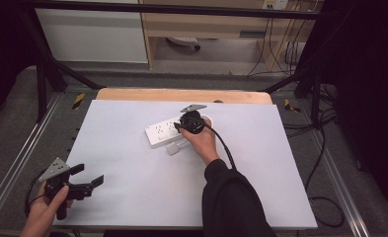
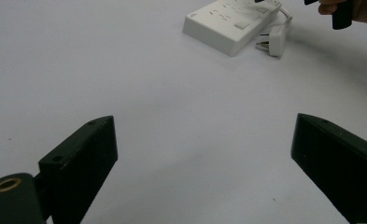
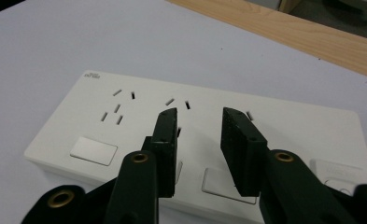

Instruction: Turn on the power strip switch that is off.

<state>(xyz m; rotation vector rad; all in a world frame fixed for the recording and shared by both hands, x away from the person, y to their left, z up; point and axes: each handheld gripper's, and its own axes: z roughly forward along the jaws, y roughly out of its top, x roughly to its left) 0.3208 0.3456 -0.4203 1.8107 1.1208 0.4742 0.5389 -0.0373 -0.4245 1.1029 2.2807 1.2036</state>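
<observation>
Hovering over flat white plastic power strip (image 3: 209, 135).

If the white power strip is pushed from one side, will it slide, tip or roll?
The power strip lies flat and low on the smooth white table, so it would probably slide, not tip. Its boxy shape should not roll. Its cord may drag it slightly.

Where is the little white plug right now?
In the high view the little white plug lies on the white table, just in front of the power strip and right beside the right hand-held gripper.
</observation>
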